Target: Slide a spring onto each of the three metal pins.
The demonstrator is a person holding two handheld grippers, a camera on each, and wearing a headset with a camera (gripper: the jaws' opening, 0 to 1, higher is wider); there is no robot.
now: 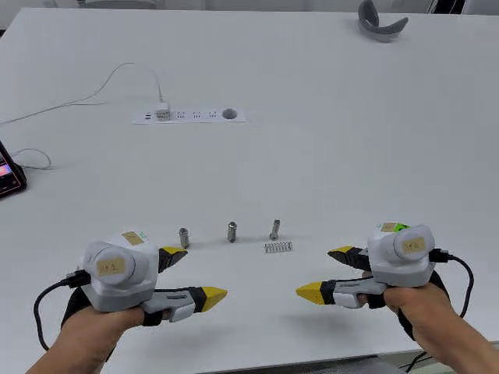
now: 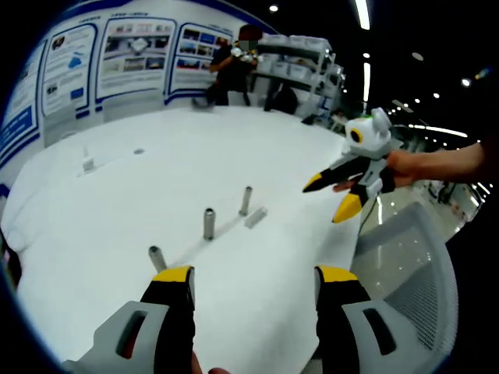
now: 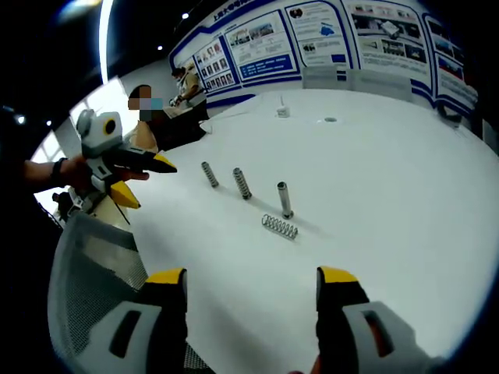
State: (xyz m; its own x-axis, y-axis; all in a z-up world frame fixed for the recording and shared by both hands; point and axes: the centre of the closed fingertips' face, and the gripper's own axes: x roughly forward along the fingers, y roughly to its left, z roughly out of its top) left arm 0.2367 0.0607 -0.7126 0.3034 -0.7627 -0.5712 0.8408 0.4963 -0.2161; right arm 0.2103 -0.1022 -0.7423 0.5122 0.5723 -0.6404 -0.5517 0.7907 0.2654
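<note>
Three metal pins stand in a row on the white table. The left pin [image 1: 184,238] and the middle pin [image 1: 231,231] each wear a spring. The right pin [image 1: 274,228] is bare, and a loose spring [image 1: 278,248] lies flat just in front of it. My left gripper [image 1: 192,276] is open, near the table's front edge, left of the pins. My right gripper [image 1: 325,272] is open too, to the right of the loose spring, holding nothing. In the right gripper view the bare pin [image 3: 285,199] and loose spring [image 3: 280,226] lie ahead.
A white power strip [image 1: 189,116] with a plug and cable lies further back. A dark device [image 1: 9,173] sits at the left edge. A grey curved object [image 1: 380,23] rests at the far right. A mesh chair [image 3: 93,273] stands by the near edge.
</note>
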